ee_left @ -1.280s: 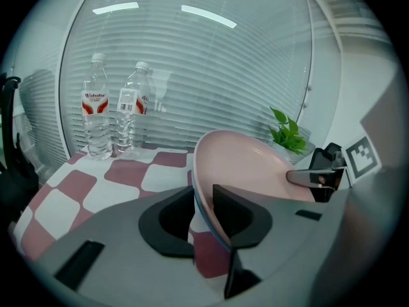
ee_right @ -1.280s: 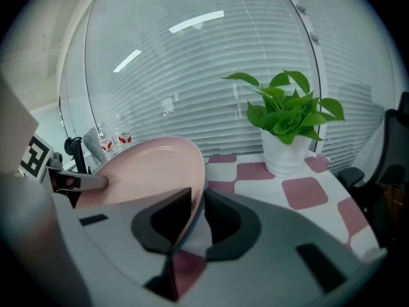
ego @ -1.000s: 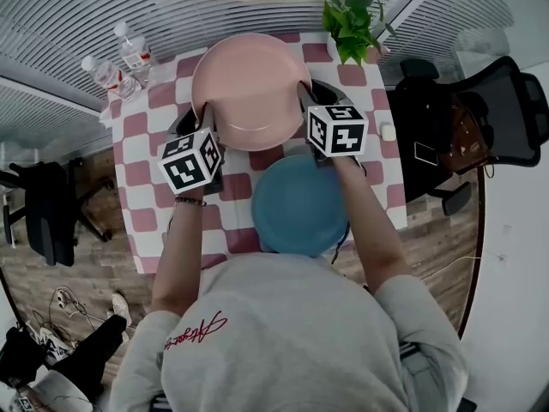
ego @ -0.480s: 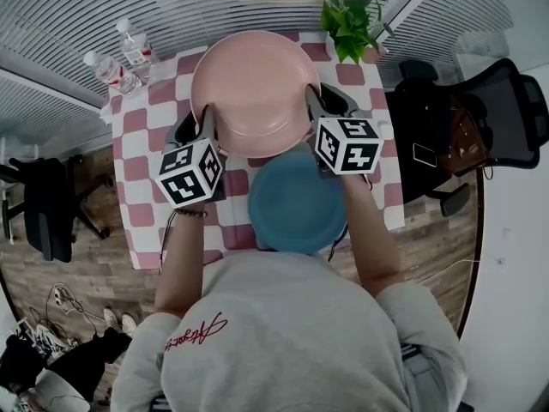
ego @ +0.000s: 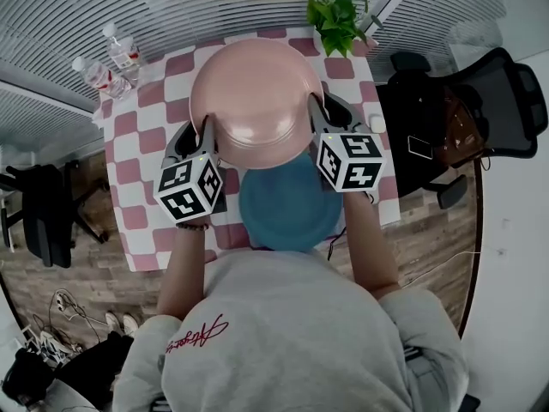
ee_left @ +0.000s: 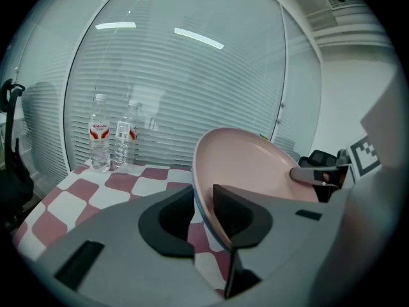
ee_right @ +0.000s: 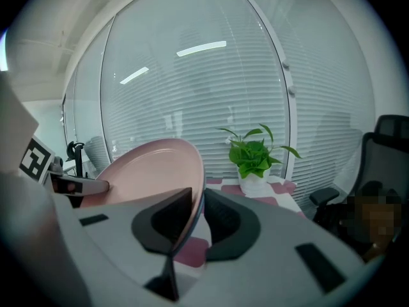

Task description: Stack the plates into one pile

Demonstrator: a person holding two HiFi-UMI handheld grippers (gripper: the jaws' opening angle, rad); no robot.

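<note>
A large pink plate [ego: 253,101] hangs lifted above the red-and-white checked table [ego: 137,144], held level between both grippers. My left gripper [ego: 204,134] is shut on its left rim, and my right gripper [ego: 315,114] is shut on its right rim. In the left gripper view the pink plate [ee_left: 255,165] has its rim pinched between the jaws of the left gripper [ee_left: 203,203]. In the right gripper view the right gripper [ee_right: 197,213] pinches the rim of the pink plate [ee_right: 147,171] in the same way. A blue plate [ego: 287,213] lies on the table close to the person, its far edge hidden under the pink plate.
Two water bottles [ego: 107,63] stand at the table's far left corner, and a potted green plant [ego: 334,15] at the far right. A black office chair [ego: 480,110] stands right of the table, another dark chair [ego: 43,213] on the left. The floor is wood.
Both grippers have risen and come toward the person with the pink plate. The plate has left the table's middle and now overlaps the blue plate's far edge.
</note>
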